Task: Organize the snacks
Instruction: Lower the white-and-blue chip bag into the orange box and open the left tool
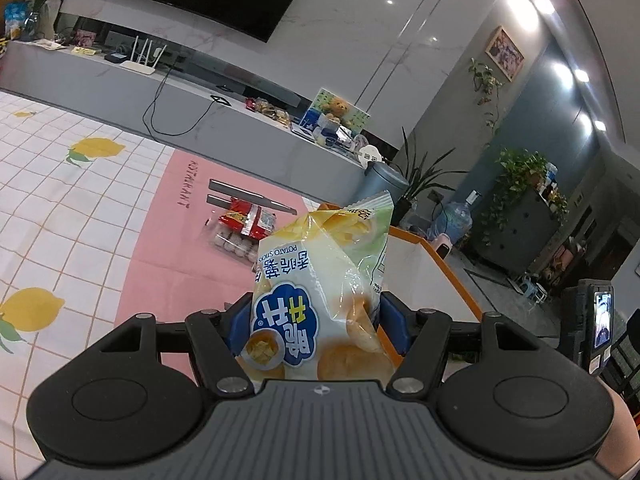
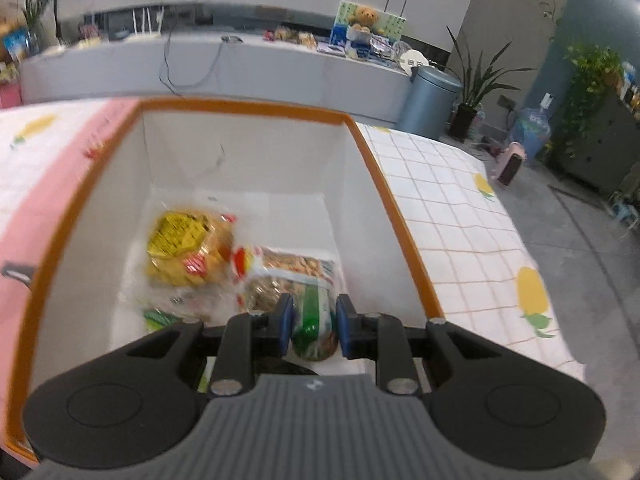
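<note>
My left gripper (image 1: 316, 320) is shut on a yellow and white potato-stick bag (image 1: 320, 288) and holds it upright above the pink mat, next to the orange-rimmed white box (image 1: 432, 268). A red-labelled clear snack pack (image 1: 244, 228) lies on the pink mat (image 1: 168, 248) beyond it. My right gripper (image 2: 314, 324) is inside the box (image 2: 248, 108), its jaws around a green-labelled snack pack (image 2: 314, 320). A yellow snack bag (image 2: 188, 248) and a nut pack (image 2: 288, 268) lie on the box floor.
The table has a lemon-print checked cloth (image 1: 60, 208). Two grey bars (image 1: 248, 196) lie at the far end of the mat. A grey TV bench (image 1: 200, 96) stands behind the table, and a bin (image 2: 432, 100) and plants stand to the right.
</note>
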Available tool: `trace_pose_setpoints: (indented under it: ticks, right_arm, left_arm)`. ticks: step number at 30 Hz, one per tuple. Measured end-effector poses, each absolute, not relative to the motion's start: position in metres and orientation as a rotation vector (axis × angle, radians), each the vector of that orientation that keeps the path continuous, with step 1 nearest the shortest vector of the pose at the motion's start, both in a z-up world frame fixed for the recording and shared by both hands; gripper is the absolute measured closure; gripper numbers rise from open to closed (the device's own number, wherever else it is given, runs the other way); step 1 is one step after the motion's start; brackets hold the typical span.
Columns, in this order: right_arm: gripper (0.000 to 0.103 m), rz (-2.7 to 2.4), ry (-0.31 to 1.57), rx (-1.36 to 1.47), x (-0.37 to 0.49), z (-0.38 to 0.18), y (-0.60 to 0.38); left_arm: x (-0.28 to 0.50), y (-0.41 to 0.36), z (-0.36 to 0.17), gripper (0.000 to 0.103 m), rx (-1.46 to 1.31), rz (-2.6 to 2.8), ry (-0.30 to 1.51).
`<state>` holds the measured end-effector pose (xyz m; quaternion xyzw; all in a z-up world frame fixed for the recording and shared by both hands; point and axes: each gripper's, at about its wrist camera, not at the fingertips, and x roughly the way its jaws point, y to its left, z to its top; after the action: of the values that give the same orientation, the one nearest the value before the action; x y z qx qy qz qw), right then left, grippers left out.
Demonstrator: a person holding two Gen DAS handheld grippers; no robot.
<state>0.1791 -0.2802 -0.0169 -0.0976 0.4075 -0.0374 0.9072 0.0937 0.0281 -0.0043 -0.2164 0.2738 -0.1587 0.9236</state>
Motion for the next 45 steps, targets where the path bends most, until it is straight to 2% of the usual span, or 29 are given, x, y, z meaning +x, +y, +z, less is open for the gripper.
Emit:
trace_pose_setpoints:
  ticks: [8,11,14,16,18,22,30,45]
  right_arm:
    - [0.085,-0.109,0.835,-0.237,0.171,-0.011,-0.277]
    - [0.078,-0.087,0.816,-0.21,0.168,-0.006,-0.276]
    - [0.063,-0.053,0.791,-0.157,0.165,0.001,-0.275]
    - [0.04,-0.045,0.783,-0.128,0.163,0.002,-0.274]
    - [0.026,-0.04,0.777,-0.126,0.163,0.003,-0.272]
    - [0.008,-0.055,0.725,-0.127,0.16,0.009,-0.276]
    - [0.005,-0.114,0.625,0.097,0.15,0.028,-0.311]
    - [0.004,-0.13,0.555,0.248,0.138,0.04,-0.347]
  left_arm:
    - [0.096,0.025,-0.008,0.028,-0.456,-0.343,0.588]
    - [0.096,0.025,-0.008,0.028,-0.464,-0.345,0.588]
    - [0.096,0.024,-0.008,0.028,-0.467,-0.352,0.59]
    - [0.098,0.023,-0.009,0.028,-0.463,-0.356,0.595]
    - [0.098,0.02,-0.01,0.028,-0.454,-0.356,0.6]
    - [0.097,0.014,-0.008,0.028,-0.432,-0.368,0.608]
    - [0.098,-0.007,0.017,0.028,-0.386,-0.393,0.584]
    - [0.139,-0.089,0.046,0.028,-0.37,-0.498,0.626]
